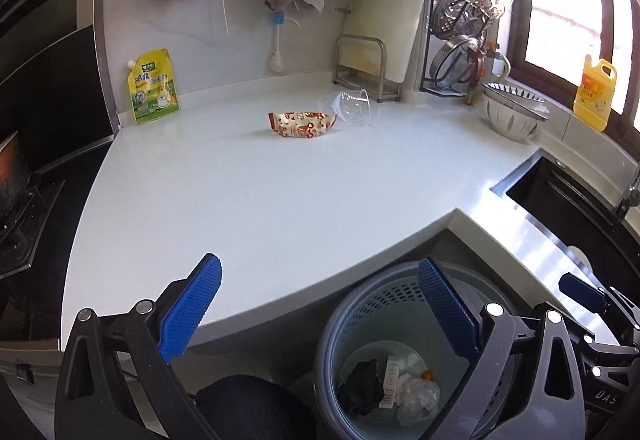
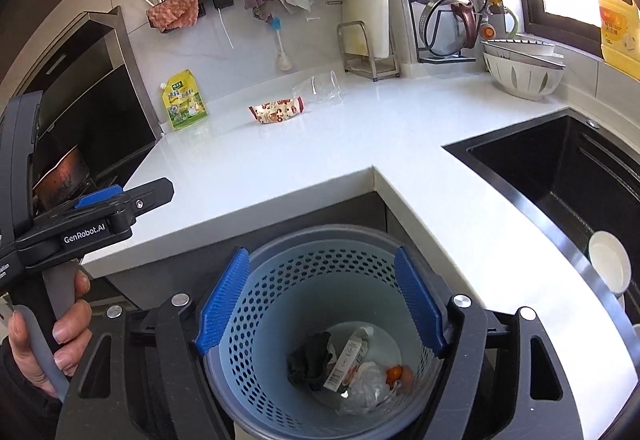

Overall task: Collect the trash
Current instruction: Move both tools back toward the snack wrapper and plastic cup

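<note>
Directly below both tools, floor-level trash bin (image 2: 320, 320) holding scraps. Right gripper (image 2: 320, 304) and left gripper (image 1: 316, 312) both spread wide, empty. Ahead on white counter (image 1: 240, 191), snack wrapper (image 1: 302, 123) lying crosswise, tipped clear cup (image 1: 352, 104) touching its right end; seemingly nearer the left gripper.

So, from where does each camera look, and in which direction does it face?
Left wrist: sits on the left tool, above the counter edge, facing the countertop and back wall; its blue fingers and part of the right tool show.
Right wrist: sits on the right tool, over the trash bin, facing down and forward; the left tool and the left hand show.
Shared: snack wrapper, clear cup, yellow pouch, trash bin.
</note>
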`<state>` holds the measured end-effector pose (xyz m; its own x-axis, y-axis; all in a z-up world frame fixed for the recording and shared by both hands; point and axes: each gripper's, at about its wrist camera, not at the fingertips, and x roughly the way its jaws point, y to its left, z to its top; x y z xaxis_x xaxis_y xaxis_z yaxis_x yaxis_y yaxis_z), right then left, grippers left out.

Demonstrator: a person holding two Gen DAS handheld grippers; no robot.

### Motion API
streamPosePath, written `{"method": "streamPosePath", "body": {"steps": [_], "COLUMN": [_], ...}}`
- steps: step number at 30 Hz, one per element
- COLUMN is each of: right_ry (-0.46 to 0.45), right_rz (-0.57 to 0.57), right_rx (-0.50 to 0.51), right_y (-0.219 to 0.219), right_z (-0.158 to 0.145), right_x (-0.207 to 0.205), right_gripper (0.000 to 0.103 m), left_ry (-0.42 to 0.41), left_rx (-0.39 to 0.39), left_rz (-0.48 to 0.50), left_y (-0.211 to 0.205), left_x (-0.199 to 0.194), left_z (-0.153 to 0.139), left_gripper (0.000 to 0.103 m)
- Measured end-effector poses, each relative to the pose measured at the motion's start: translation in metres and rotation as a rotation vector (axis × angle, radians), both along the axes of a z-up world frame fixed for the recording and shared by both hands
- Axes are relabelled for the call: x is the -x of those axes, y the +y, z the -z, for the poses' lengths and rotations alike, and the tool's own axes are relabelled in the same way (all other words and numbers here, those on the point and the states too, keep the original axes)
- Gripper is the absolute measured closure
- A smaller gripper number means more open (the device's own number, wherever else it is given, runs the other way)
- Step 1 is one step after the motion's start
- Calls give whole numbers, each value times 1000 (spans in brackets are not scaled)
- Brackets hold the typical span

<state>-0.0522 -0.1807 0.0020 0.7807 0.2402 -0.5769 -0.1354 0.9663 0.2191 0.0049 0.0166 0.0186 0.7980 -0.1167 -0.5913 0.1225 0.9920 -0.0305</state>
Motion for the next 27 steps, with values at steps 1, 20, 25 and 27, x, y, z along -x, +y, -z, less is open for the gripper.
{"method": "streamPosePath", "body": {"steps": [1, 20, 25, 27], "right_ry": [-6, 3, 26, 34], "right_rz": [-4, -61, -82, -88], "right_rx": [2, 69, 65, 60], "right_y": [0, 9, 11, 11], "right_z": [-5, -33, -26, -23], "right_x": [-8, -218, -272, -293], "right_gripper": [30, 29, 29, 29], "left_ry": [-2, 11, 30, 39], "left_rx": [4, 29, 19, 12], "left_rz": [-8, -198, -210, -207], "left_y": [2, 45, 42, 40], "left_x": [-8, -177, -219, -235], "left_z": [-3, -24, -15, -11], "left_gripper": [6, 6, 6, 6]}}
